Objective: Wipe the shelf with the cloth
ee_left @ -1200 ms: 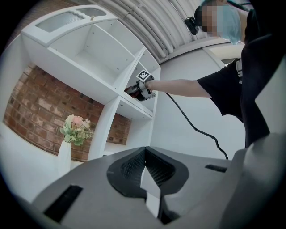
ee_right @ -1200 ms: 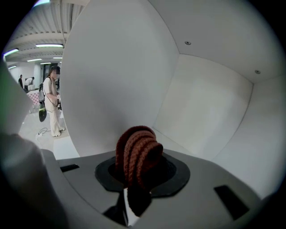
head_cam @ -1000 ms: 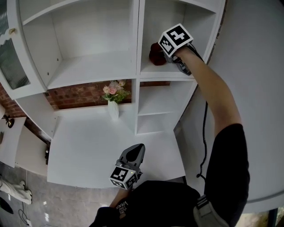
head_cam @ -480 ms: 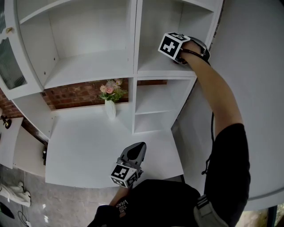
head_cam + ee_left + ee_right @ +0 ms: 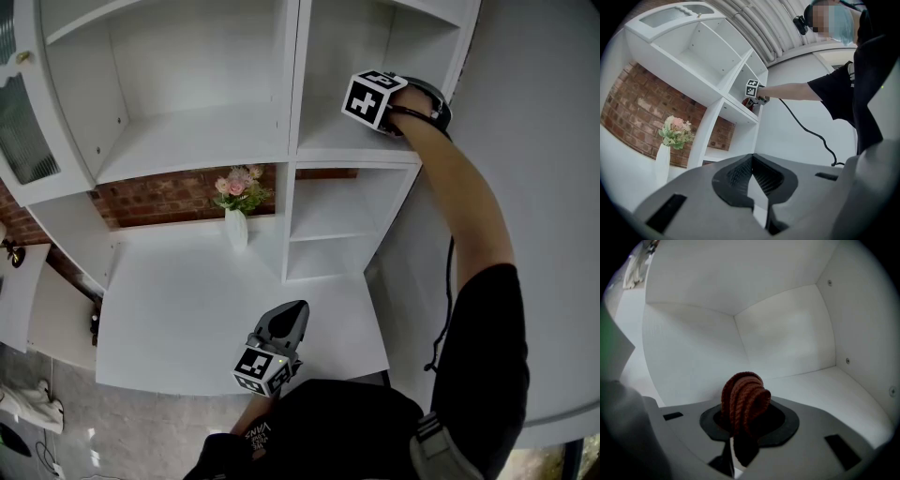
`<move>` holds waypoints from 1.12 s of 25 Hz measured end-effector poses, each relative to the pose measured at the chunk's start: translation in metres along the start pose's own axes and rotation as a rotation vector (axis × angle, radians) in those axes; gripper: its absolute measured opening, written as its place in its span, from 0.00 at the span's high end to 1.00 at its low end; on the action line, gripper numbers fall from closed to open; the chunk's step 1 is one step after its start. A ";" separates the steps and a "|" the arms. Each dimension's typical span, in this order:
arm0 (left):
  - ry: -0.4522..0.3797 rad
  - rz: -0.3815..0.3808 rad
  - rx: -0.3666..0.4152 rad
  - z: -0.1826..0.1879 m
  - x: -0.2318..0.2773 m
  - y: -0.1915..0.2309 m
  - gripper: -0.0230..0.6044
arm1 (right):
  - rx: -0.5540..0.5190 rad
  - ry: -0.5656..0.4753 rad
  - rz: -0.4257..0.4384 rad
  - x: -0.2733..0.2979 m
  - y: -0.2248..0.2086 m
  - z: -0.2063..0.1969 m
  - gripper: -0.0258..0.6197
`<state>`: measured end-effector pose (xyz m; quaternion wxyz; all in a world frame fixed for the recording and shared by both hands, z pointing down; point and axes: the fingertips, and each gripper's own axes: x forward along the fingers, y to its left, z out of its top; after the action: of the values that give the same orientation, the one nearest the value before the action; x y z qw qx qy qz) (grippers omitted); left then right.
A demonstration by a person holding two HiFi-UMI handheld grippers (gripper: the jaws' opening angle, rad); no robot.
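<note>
Your right gripper [image 5: 740, 430] is pinching a bunched, rust-brown knitted cloth [image 5: 744, 398] between its jaws, inside the upper right compartment of the white painted shelf unit [image 5: 330, 142]. Your left gripper [image 5: 752, 174] is low by the front edge of the white flat desk [image 5: 187, 300], its jaws pressed together on nothing.

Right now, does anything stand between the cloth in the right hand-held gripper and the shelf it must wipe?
Nothing visible does. The right hand-held gripper is shut on the cloth, and the shelf board ahead of it lies bare.
</note>
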<state>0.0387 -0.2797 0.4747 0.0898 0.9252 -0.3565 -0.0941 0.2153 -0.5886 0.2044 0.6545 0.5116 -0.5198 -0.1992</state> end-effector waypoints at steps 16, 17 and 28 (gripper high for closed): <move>0.042 -0.054 0.013 -0.004 0.008 -0.007 0.95 | 0.650 -0.700 0.669 -0.109 0.041 0.090 0.81; 0.045 -0.055 0.014 -0.004 0.007 -0.008 0.95 | 0.647 -0.704 0.686 -0.111 0.047 0.093 0.81; 0.053 -0.054 0.001 -0.008 0.005 -0.008 0.95 | 0.581 -0.682 0.703 -0.105 0.077 0.101 0.81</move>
<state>0.0494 -0.2764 0.4802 0.0962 0.9367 -0.3288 -0.0719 0.0651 -0.5217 0.2152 0.3090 0.3737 -0.8741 0.0279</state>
